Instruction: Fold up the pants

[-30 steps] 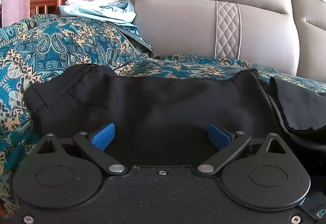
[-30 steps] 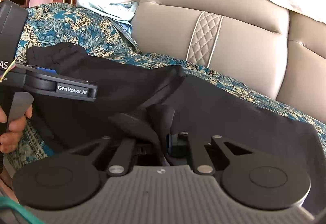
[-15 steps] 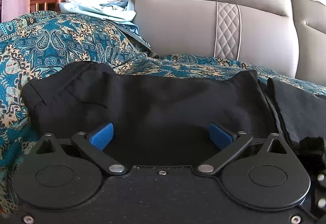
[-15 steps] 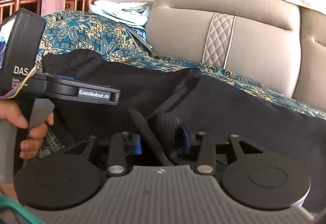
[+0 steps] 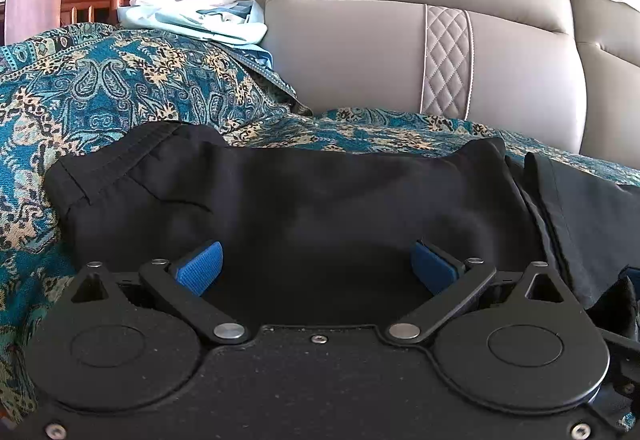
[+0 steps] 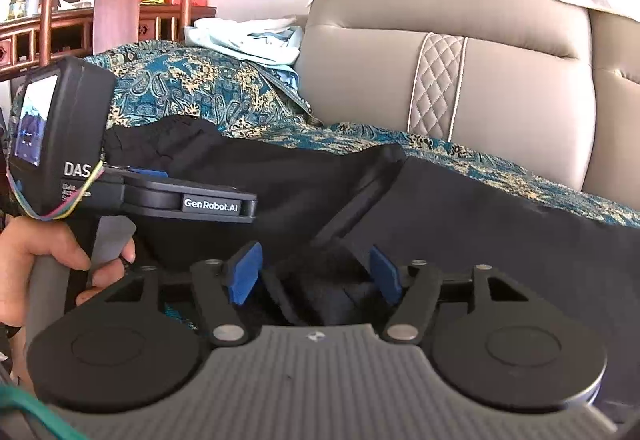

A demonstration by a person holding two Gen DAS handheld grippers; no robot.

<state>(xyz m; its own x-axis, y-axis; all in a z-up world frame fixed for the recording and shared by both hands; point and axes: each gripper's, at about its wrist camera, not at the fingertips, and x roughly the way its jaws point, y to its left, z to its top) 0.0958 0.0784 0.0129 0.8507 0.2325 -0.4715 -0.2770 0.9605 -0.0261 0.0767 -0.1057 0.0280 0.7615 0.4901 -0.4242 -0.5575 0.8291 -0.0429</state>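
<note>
The right gripper (image 6: 316,274) had its blue-padded jaws opening, a bunched fold of the black fabric pants (image 6: 320,192) lying between them with the pads standing off the cloth on both sides. At its nine o'clock a hand (image 6: 44,264) clasped the grey handle of the left gripper (image 5: 316,266), whose black body bore a small lit screen and white lettering.

In the left wrist view the left gripper stood wide, its blue pads (image 5: 200,268) far apart and clear of the cloth, gripping nothing; the pants spread flat ahead of it, waistband end toward ten o'clock, a second dark layer overlapping at three o'clock.

The pants lay on a teal paisley-patterned throw (image 5: 120,88) covering the seat of a beige leather sofa (image 5: 360,60) with a quilted stripe at one o'clock. Pale blue crumpled clothes (image 5: 192,20) sat on the throw at eleven o'clock, with dark red wooden furniture (image 6: 80,24) beyond.
</note>
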